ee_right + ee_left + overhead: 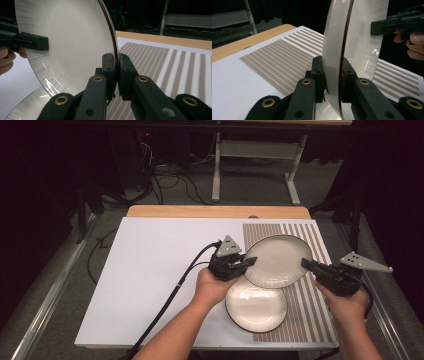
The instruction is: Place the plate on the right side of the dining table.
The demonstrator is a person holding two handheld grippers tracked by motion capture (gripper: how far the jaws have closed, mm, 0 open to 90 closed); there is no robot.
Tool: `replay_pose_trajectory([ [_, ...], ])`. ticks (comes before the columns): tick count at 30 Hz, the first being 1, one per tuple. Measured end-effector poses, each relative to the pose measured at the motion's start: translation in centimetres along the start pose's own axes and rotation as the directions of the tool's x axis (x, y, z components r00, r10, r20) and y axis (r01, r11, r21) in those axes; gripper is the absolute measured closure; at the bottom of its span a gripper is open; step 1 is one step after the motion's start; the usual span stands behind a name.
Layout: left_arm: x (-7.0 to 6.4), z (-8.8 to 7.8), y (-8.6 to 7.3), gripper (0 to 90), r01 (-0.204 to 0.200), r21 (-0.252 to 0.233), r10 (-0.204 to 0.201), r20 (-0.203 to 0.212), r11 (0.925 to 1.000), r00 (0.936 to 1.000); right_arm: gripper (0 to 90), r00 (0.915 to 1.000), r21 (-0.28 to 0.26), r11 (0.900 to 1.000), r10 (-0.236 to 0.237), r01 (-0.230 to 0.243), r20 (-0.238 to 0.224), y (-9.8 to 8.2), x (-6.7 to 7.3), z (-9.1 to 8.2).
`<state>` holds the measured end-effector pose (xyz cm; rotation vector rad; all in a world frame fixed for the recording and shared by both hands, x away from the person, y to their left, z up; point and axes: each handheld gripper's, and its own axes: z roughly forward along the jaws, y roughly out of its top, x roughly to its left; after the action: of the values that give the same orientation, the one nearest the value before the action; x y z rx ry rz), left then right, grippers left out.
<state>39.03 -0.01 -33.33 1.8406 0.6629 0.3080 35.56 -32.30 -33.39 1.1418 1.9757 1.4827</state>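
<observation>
Holding one plate between both grippers, lifted off the desk, lower centre-right of the high view. Nearest the camera: second plate (pixel 256 307) lies flat on the desk at the bottom edge of the striped placemat (pixel 315 295), partly under the raised one. Above it the held plate (pixel 277 260), cream with a dark rim, tilted, clear of the mat.

Left gripper (pixel 248 262) jaws closed tight on the held plate's left rim; the left gripper view shows the rim (pixel 337 62) pinched between the two black pads. Right gripper (pixel 306 265) jaws likewise clamped on the opposite rim, seen edge-on in the right gripper view (pixel 113 45). Both hands behind the grippers, forearms coming in from the bottom.

Progress, as a judgement: the grasp and lift look done; the plate is in the air, carried two-handed. Left to do: set it down somewhere, likely stacked on the lower plate or placed on the mat, then release both rims. Cannot tell which target.

Farther back: white desk sheet (pixel 160 270), bare wood edge (pixel 215 211) of the desk at the far side, then floor with cables and a metal stand.

Count: two plates, two grippers, one placemat, one desk.
</observation>
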Motion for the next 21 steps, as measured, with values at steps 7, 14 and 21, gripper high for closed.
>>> replay_pose_trajectory([
  [7,-0.4,3.1,1.3,77.3,-0.025,0.022,0.025,0.011,0.9994,0.9996,86.6,0.9982,-0.008,1.000,0.023,-0.023,0.055,-0.4,-2.1,-1.2],
  [14,-0.6,5.7,2.0,76.0,-0.020,0.040,0.019,0.013,0.9990,0.9997,86.8,0.9956,-0.008,0.999,0.039,-0.038,0.085,-0.6,-4.1,-2.0],
  [21,-0.2,7.9,1.4,73.3,0.027,0.057,-0.027,0.001,0.9980,0.9996,87.2,0.9914,0.006,0.999,0.047,-0.048,0.122,-1.3,-5.0,-2.0],
])
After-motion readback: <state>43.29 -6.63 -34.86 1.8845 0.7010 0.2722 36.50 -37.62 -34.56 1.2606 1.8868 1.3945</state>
